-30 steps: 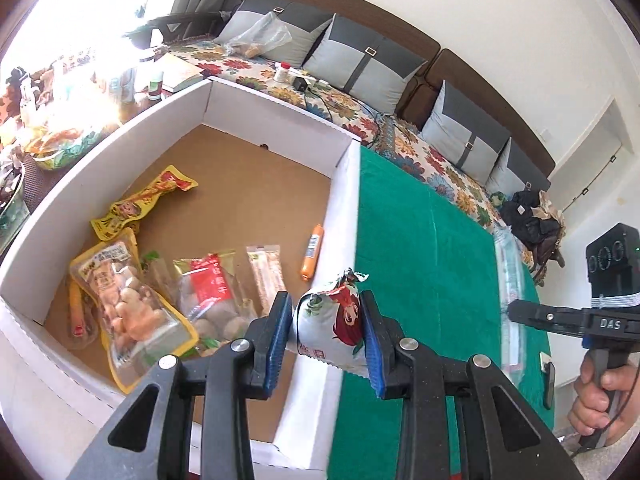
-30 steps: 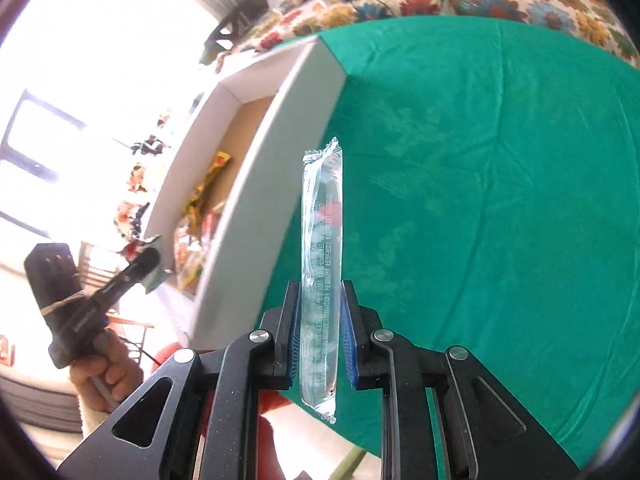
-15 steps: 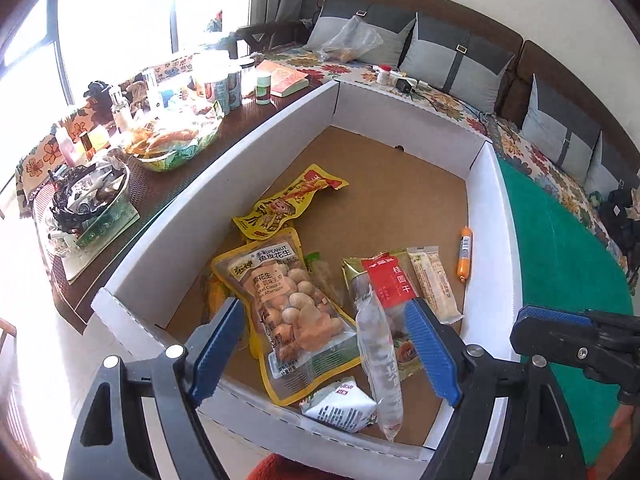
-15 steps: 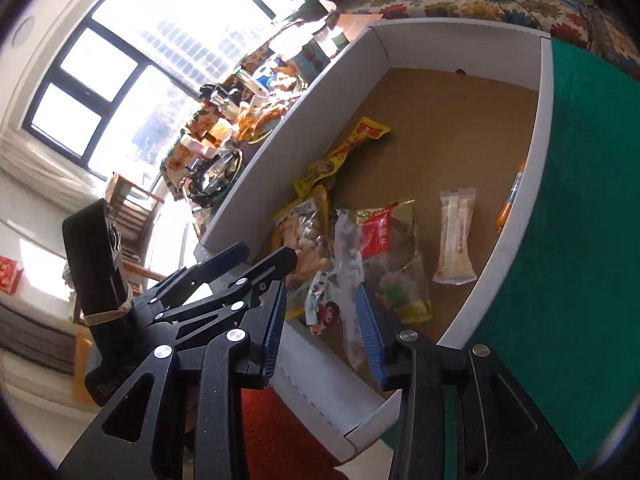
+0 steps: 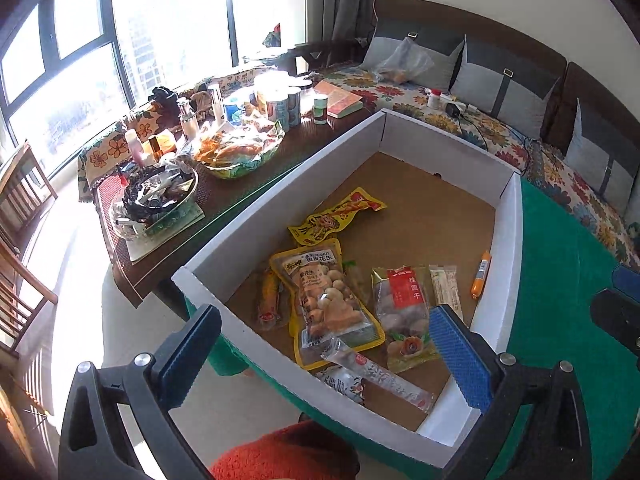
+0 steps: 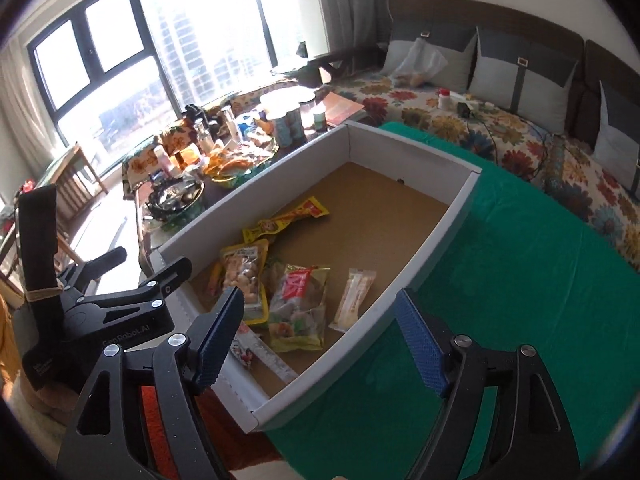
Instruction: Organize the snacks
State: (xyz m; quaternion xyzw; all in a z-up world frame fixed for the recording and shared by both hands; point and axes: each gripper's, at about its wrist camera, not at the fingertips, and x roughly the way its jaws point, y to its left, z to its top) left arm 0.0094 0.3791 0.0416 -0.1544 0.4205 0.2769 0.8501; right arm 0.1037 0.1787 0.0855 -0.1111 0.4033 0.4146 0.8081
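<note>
A white cardboard box on the green table holds several snacks. The long clear packet and the small white floral packet lie loose in its near corner, beside a peanut bag and a red-label bag. My left gripper hangs above that corner, its jaws opening wide with nothing between them. In the right wrist view my right gripper hovers over the box's near end, jaws opening and also empty, with the clear packet below it and the left gripper close on its left.
Green cloth covers the table right of the box. A dark side table crowded with bottles and bowls stands left of it. A sofa with grey cushions runs behind. Wooden chairs stand by the window.
Both grippers swung from the green cloth to over the box and opened. The floral packet left the left gripper and the clear packet left the right; both now lie in the box.
</note>
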